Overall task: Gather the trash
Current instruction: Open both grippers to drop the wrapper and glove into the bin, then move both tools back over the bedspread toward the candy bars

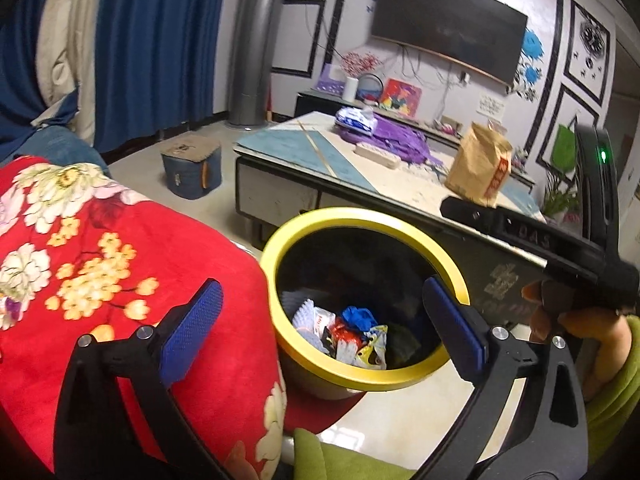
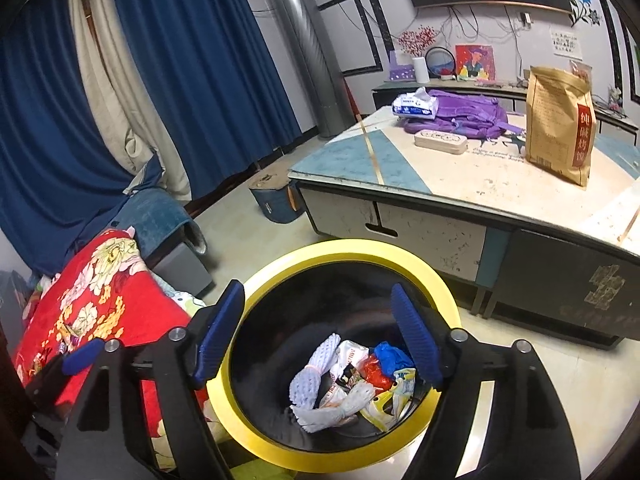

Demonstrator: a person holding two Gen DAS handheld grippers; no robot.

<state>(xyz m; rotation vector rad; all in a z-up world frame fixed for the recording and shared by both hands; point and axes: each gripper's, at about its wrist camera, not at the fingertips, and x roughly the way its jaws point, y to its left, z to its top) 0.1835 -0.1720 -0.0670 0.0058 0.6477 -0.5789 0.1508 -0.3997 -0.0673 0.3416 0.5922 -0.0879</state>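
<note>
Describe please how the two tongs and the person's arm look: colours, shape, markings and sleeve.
Both the left tongs and the right tongs have black, curved frames with silver bolts. Their flat fingers carry blue textured pads. In the left wrist view, the right tool's body bears raised letters "DAS" and a green light. The hand holding it wears an olive-green sleeve. No cables show.

Pale tiled floor: yellow-rimmed trash bin stands on it, beside low coffee table; blue fabric stool near table's far corner.
Table top carries: brown paper bag, upright; purple backpack, tissue pack resting on its edge; beige flat case just in front of backpack.
</note>
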